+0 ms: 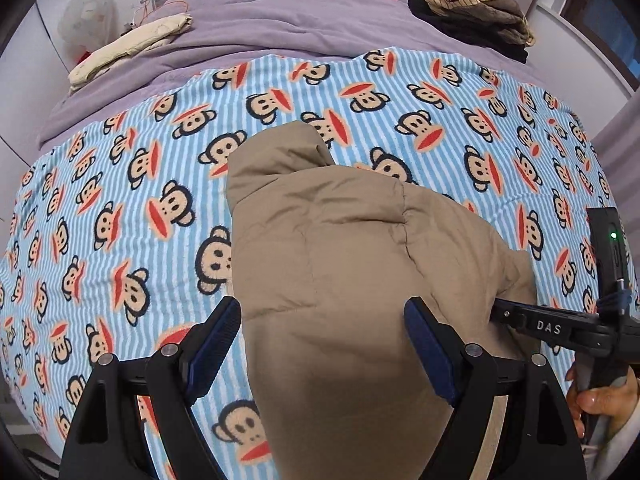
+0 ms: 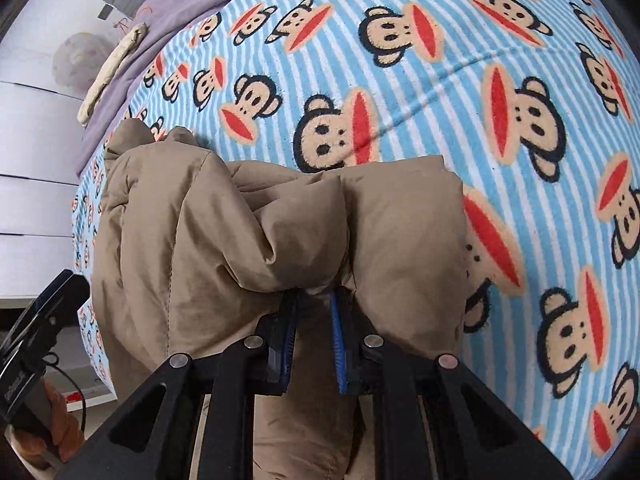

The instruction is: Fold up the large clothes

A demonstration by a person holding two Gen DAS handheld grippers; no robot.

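The bed (image 1: 280, 36) has a big monkey blanket (image 1: 120, 208) spread flat, so there is room to fold. The puffy tan coat (image 1: 340, 260) lies on it, bunched up. The right claw (image 2: 314, 300) pinches a coat fold tight to pull it. The left claw (image 1: 320, 344) hangs wide apart above, holding nothing. The right claw's arm reads "DAS".

tan quilted puffer jacket (image 1: 352, 264): smooth matt cloth | blue-striped monkey-print blanket (image 1: 120, 208): fuzzy fleece | lilac bedcover (image 1: 280, 20): soft matt cloth
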